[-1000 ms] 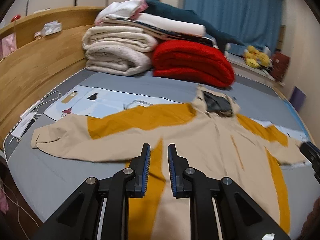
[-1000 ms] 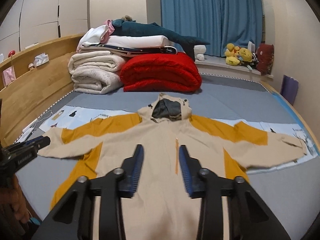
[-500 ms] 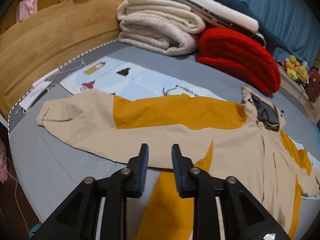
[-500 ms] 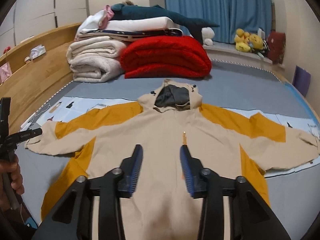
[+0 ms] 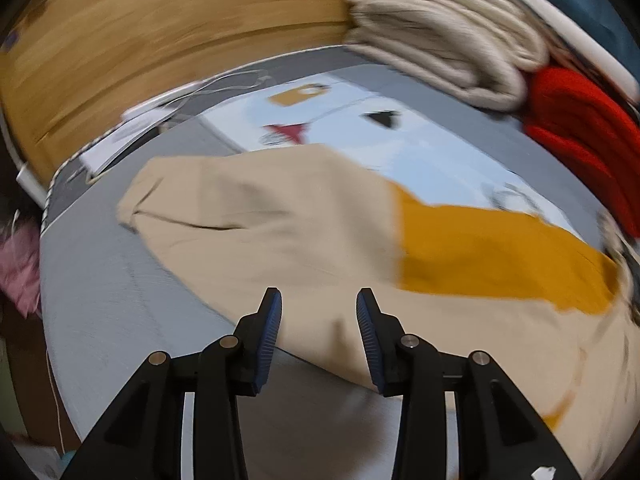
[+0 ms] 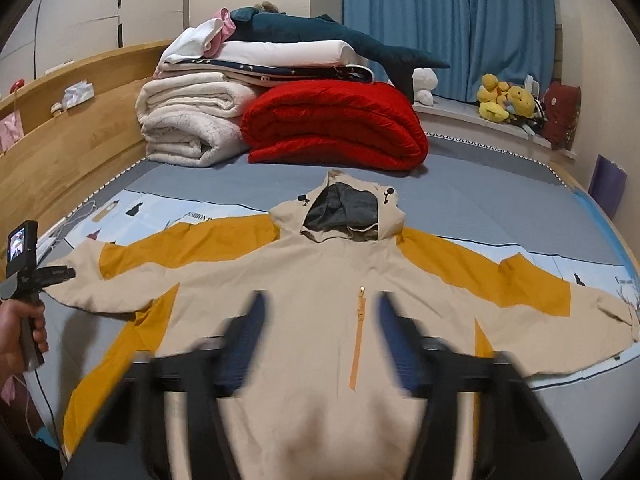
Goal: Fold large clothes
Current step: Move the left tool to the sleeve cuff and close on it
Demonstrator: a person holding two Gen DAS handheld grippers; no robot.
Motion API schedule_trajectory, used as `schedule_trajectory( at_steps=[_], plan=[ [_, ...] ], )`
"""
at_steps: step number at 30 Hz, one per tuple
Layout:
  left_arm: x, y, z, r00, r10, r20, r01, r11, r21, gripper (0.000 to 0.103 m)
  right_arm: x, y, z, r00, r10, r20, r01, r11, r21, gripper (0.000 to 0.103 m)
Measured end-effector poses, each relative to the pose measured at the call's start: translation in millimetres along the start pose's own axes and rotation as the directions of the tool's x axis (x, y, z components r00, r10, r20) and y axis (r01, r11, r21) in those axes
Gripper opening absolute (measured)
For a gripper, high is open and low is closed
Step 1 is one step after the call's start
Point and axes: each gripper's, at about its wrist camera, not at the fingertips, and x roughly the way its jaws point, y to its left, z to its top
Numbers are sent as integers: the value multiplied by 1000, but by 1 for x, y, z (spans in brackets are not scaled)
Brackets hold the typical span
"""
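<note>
A beige and mustard hooded jacket (image 6: 320, 280) lies face up on the grey bed with both sleeves spread. In the left wrist view its left sleeve (image 5: 260, 216) fills the middle. My left gripper (image 5: 318, 296) hovers over that sleeve's lower edge. Its jaws are opening and the pads press on nothing. The same gripper (image 6: 60, 274) shows in a hand at the left edge of the right wrist view, by the cuff. My right gripper (image 6: 322, 300) hangs over the jacket's chest. Its jaws are blurred, closing, and hold nothing.
Folded white blankets (image 6: 192, 120), a red quilt (image 6: 332, 124) and a plush shark (image 6: 320, 32) are stacked at the head of the bed. A wooden bed frame (image 6: 60, 140) runs along the left. A pale printed sheet (image 5: 360, 128) lies under the sleeve, with a white cable (image 5: 224, 80) near the frame.
My left gripper has swung left and down, from the jacket's body to its left sleeve, and its jaws have widened. The right gripper sank slightly; its fingers are now blurred.
</note>
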Motion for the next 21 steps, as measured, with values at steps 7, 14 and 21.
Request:
schedule_trajectory(
  at_steps=[7,14,21],
  plan=[
    [42,74,6,994,103,-24,-105,982,-159,43,12,0,-3,999,30,-35,-31,1000,-6,14],
    [70,119,2,993,95,-72,-113,944,-308,46,36,-7,-10,994,30,-107,-26,999,33,48],
    [70,123,13,999,-9,-35,-5,926,-377,2,50,-7,-19,985,47,-163,-38,998,57,49]
  ],
)
